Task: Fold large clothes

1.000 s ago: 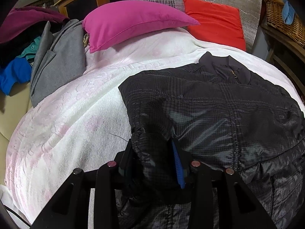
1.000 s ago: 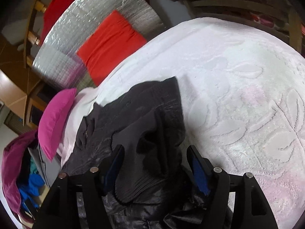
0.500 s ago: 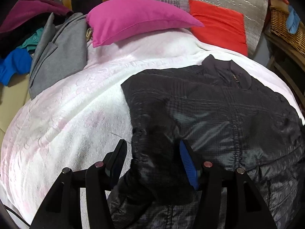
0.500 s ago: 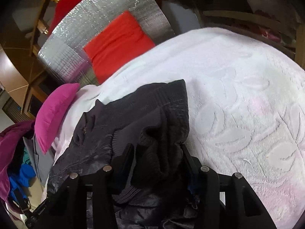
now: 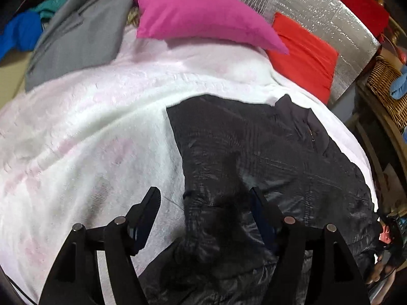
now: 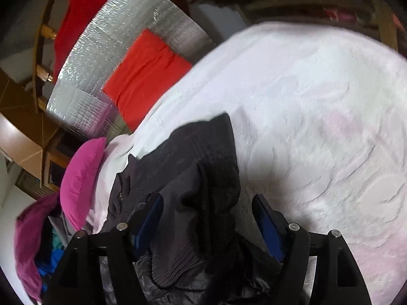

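A black quilted jacket (image 5: 267,157) lies spread on a white blanket (image 5: 84,139), collar toward the pillows. My left gripper (image 5: 204,199) is open, its fingers standing either side of the jacket's left edge, not pinching it. In the right wrist view the jacket's sleeve with its ribbed cuff (image 6: 198,183) lies bunched between the fingers of my right gripper (image 6: 207,204), which is open; the fabric hangs loosely between the jaws.
A pink pillow (image 5: 201,15) and a red pillow (image 5: 302,56) lie at the head of the bed against a silver foil panel (image 5: 330,20). A grey garment (image 5: 78,33) and blue clothes (image 5: 20,30) are piled at the far left. A wicker basket (image 5: 386,86) stands at the right.
Both grippers have opened: the left let go of the jacket's edge, the right closed on the sleeve then released it. The left view has swung left and nearer the pillows.
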`<state>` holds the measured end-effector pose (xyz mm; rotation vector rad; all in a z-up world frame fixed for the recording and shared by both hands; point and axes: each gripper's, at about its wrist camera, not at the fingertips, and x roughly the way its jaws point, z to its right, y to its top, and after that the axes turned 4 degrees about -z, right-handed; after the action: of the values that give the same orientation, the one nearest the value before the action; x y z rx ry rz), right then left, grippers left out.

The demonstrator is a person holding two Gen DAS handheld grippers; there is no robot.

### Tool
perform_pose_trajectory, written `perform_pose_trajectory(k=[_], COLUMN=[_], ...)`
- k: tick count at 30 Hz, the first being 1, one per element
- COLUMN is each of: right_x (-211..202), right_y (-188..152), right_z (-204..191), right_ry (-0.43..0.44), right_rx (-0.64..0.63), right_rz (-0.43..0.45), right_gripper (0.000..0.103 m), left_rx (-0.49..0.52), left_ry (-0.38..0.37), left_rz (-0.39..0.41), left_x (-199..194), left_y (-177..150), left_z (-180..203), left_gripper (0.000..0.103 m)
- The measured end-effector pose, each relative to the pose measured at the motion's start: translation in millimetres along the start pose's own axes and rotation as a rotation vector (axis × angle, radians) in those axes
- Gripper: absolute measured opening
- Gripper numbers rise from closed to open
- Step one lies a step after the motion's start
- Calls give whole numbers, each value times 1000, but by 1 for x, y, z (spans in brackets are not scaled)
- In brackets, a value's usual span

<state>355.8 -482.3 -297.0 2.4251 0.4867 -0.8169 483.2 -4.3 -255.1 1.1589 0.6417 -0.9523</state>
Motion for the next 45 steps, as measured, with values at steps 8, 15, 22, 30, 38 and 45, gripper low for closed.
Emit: perform_pose_trajectory(k=[8, 15, 22, 30, 38, 45], right_x=[4, 15, -13, -61, -46, 8], right_y=[-9, -10, -3, -14, -53, -55], right_z=[-20, -8, -13, -34, -75, -61], right_ry=[-31, -50, -24, 97, 124, -19], right_rx=[-101, -47, -28, -100, -215, -158], right_rz=[9, -63, -59, -22, -97, -204], right_gripper=[43, 46, 69, 69, 49, 44], left_rx=[29, 11, 8, 50, 83, 104], left_ry=[-31, 0, 19, -10, 26, 157], left_rz=[-7, -41, -51, 42, 9, -63], left_x=[5, 12, -9, -57, -49, -18], left_y=[-6, -9, -16, -39, -55, -53], left_z=[10, 5, 2, 1, 17, 16], left_gripper=[36, 52, 62, 63, 63, 63])
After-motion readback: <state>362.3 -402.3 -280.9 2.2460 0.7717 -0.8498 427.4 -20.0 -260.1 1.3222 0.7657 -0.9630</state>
